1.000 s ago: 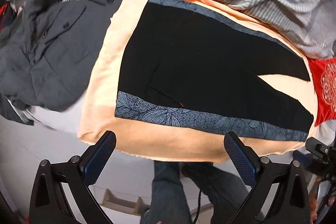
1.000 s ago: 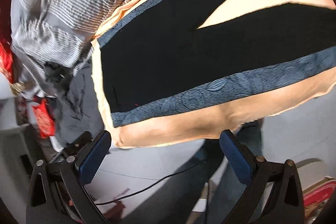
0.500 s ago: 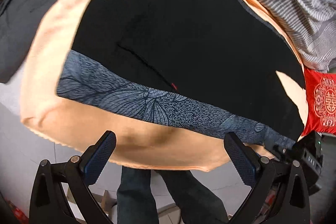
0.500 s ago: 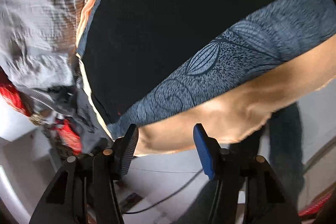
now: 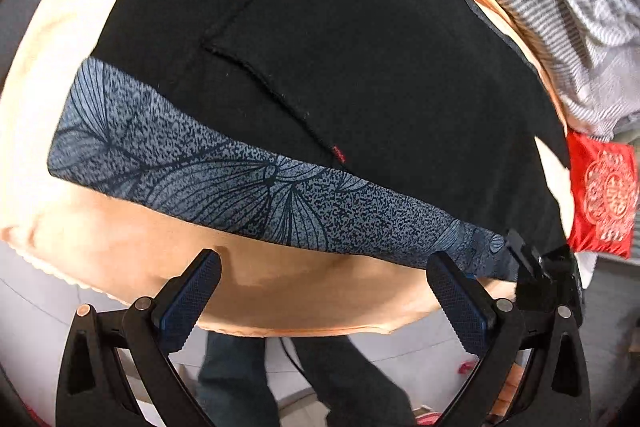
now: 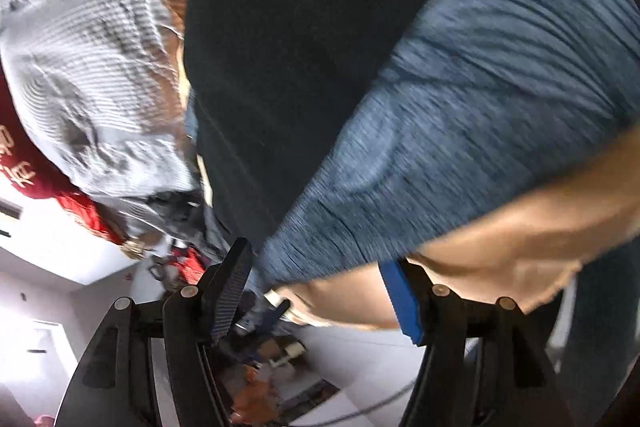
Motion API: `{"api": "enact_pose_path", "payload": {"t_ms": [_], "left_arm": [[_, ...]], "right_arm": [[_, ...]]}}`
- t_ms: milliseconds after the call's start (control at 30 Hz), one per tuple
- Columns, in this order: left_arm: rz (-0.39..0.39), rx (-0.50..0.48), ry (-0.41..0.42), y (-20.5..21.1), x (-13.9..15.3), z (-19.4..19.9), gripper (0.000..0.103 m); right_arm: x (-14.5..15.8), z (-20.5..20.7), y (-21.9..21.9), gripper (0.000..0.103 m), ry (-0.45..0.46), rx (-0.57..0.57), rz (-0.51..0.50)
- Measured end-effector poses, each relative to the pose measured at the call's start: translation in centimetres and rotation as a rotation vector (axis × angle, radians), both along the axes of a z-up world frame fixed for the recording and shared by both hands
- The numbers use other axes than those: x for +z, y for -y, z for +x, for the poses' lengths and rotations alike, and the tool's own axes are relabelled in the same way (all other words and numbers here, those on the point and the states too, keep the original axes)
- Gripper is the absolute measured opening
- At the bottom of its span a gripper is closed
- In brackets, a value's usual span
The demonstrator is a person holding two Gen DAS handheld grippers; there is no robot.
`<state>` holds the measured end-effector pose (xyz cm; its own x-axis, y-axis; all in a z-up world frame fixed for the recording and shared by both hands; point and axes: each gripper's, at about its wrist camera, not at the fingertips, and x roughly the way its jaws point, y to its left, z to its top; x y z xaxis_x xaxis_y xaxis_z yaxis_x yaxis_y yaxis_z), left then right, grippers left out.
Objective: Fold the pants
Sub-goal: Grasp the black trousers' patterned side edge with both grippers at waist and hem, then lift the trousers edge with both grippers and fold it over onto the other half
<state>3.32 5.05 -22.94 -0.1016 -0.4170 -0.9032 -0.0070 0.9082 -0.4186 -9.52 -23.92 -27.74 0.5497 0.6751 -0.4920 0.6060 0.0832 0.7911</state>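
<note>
Pants (image 5: 352,59): flat on the peach sheet (image 5: 280,291), long axis crosswise, patterned side band nearest.
Left tool (image 5: 320,291): wide, short of band.
Right tool (image 6: 320,287): narrower, empty, at band; nearer.

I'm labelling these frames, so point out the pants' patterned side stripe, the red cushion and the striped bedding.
patterned side stripe (image 5: 256,195), left wrist view, mid-stripe
red cushion (image 5: 604,195), left wrist view, embroidered centre
striped bedding (image 6: 92,75), right wrist view, crumpled middle

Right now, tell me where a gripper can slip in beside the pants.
Free: the peach sheet strip between the pants' blue patterned band and the near edge, where the left gripper hangs open. Crowded: the far side, where striped bedding and a red cushion press close.
</note>
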Motion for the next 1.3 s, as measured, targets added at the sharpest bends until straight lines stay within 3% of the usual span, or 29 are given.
{"api": "enact_pose_path", "payload": {"t_ms": [267,300,400,433,567,767,867,900,933,1000,1067,1300], "left_arm": [[-0.047,0.030,-0.021,-0.2,-0.5,-0.7,0.103],[-0.060,0.045,-0.023,-0.3,-0.5,-0.7,0.103],[-0.121,0.117,-0.025,-1.0,-0.1,-0.3,0.103],[-0.143,0.152,-0.028,-1.3,-0.1,-0.1,0.103],[-0.185,0.254,-0.029,-2.2,-0.1,0.8,0.103],[-0.211,0.330,-0.035,-2.5,-0.7,2.2,0.102],[-0.204,0.313,-0.049,-2.4,-1.2,2.5,0.074],[-0.198,0.306,-0.050,-2.4,-1.3,2.8,0.061],[-0.190,0.297,-0.046,-2.4,-1.1,2.6,0.043],[-0.160,0.275,-0.025,-2.5,-0.7,2.9,0.025],[-0.142,0.253,0.006,-2.6,0.3,3.0,0.017],[-0.073,0.079,0.174,-0.5,6.6,4.4,0.017]], "right_arm": [[-0.6,2.1,-1.2,0.069,0.057,-0.033,0.101],[-0.6,2.4,-1.2,0.064,0.059,-0.049,0.121],[0.1,3.7,-1.1,0.022,0.063,-0.035,0.138],[0.4,3.9,-1.0,0.019,0.068,-0.033,0.146],[2.0,4.7,-0.7,0.019,0.094,-0.014,0.158],[2.7,5.1,-0.6,0.019,0.096,0.014,0.151],[2.9,5.4,-0.9,0.019,0.085,0.018,0.145],[3.0,5.6,-1.1,0.019,0.081,0.021,0.142],[3.1,5.7,-1.1,0.019,0.077,0.024,0.137],[3.5,6.0,-1.3,0.019,0.066,0.037,0.122],[3.8,6.0,-1.0,0.017,0.051,0.058,0.095],[8.1,8.5,-0.5,0.011,0.044,0.155,-0.041]]}}
